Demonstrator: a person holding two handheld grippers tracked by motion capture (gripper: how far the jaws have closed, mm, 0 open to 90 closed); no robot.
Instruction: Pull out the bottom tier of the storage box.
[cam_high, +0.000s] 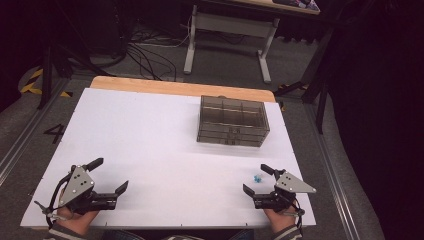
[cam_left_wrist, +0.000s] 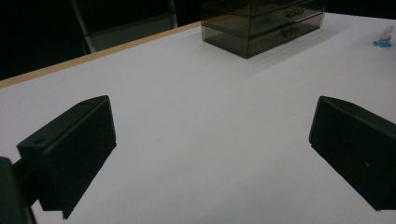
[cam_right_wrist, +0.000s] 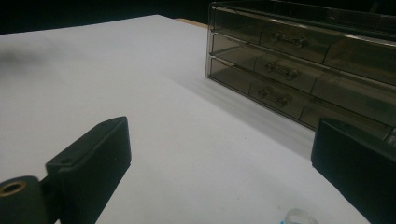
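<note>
Small blue-and-clear ring on counter, near right: likely light, stiff, slippery; pinch across band. Right hand-held gripper agape beside it; left hand-held gripper agape, empty.

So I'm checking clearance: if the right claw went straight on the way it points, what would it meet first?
Probably the drawer organizer; the right claw faces its drawer fronts across bare table. Depth is uncertain.

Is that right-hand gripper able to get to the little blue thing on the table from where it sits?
Probably yes. The right gripper sits with its jaws wide apart, and the little blue thing lies on the bare white table just by its tips, with nothing between them. The drawer box stands farther back.
</note>
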